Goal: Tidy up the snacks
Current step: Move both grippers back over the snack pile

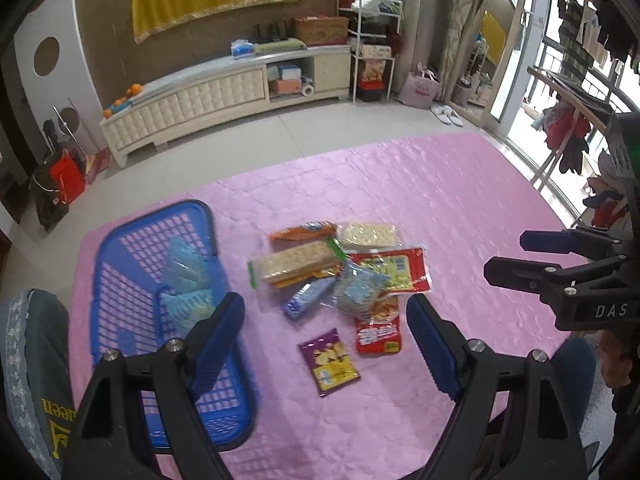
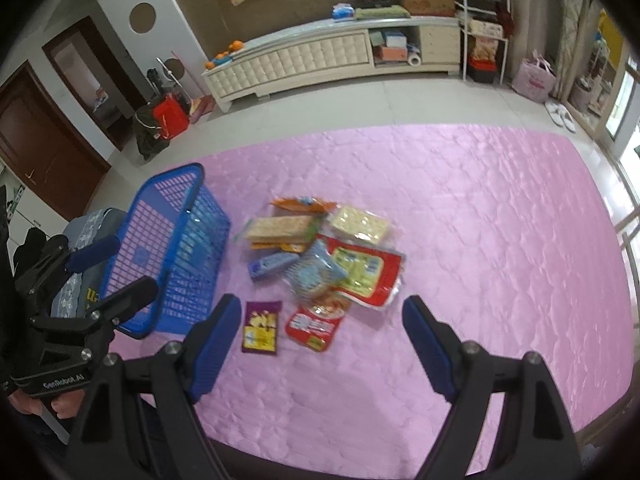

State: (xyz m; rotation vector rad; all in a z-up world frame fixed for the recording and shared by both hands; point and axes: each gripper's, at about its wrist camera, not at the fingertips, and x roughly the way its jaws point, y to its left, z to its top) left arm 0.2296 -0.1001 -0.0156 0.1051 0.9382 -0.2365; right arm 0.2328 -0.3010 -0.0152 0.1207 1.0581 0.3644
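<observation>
A pile of snack packets [image 1: 340, 268] lies on the pink quilted mat [image 1: 460, 208]; it also shows in the right wrist view [image 2: 320, 256]. A purple packet [image 1: 329, 362] [image 2: 261, 327] and a red packet [image 1: 378, 330] [image 2: 316, 324] lie nearest. A blue plastic basket [image 1: 120, 280] [image 2: 188, 208] stands left of the pile and holds light blue packets [image 1: 186, 280]. My left gripper [image 1: 326, 320] is open and empty above the mat, between basket and pile. My right gripper [image 2: 322, 322] is open and empty above the near packets; it also shows in the left wrist view [image 1: 516, 256].
A cream TV cabinet [image 1: 224, 96] stands across the tiled floor beyond the mat. A white rack [image 1: 372, 40] with boxes is to its right. Bags [image 1: 60, 184] sit at the far left. Balcony doors and hanging clothes [image 1: 580, 40] are on the right.
</observation>
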